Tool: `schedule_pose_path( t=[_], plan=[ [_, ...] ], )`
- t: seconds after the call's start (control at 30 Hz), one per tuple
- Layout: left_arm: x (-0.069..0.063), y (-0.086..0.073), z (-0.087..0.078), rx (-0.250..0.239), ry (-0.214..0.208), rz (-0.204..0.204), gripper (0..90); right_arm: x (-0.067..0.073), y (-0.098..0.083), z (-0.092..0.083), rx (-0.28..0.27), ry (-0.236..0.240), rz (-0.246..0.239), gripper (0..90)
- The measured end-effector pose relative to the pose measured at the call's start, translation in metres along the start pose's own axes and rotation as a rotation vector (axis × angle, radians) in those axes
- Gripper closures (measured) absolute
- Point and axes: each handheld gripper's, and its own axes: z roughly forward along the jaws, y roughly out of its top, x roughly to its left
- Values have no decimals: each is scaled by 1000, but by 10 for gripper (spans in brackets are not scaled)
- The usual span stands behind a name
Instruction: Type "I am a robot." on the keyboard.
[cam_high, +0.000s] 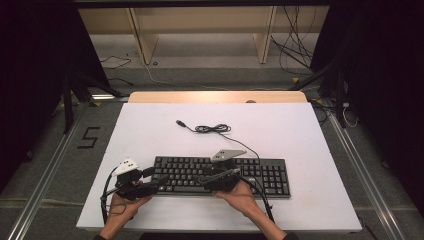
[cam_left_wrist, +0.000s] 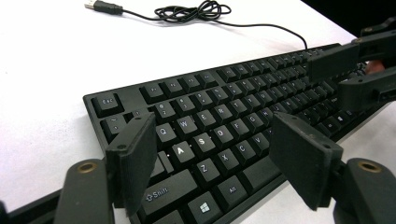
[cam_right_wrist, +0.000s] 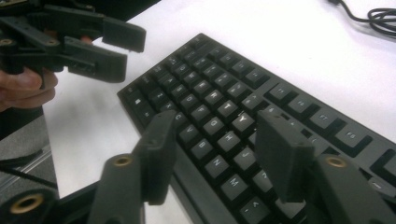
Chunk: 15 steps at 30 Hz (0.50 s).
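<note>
1. While the keyboard is lying near the desk's front edge, both grippers are hovering over it, typing seemingly in hand.
2. Left gripper is gaping wide and empty; right gripper is partly open, holding nothing.
3. Next, each jaw tip probably needs lowering onto one key.

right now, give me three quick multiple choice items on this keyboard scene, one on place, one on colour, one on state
1. Where does the USB plug lie?
A. on the white table beyond the keyboard
B. on the keys
C. on the floor

2. What colour is the keyboard?
A. white
B. black
C. grey

3. How do the left gripper jaws stand?
A. clamped on the cable
B. shut on nothing
C. open above the keys

Key: 1 A, the plug rests on bare table past the keyboard; 2 B, case and keys are black; 3 C, its pads stand apart with nothing gripped.
</note>
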Motion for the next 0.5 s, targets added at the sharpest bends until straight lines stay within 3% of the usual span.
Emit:
schedule_pose_path(
  t=[0.5],
  plan=[
    [-1,0,-1,-24,-7,8,307,9,-9,2,37,15,-38,830]
  ],
)
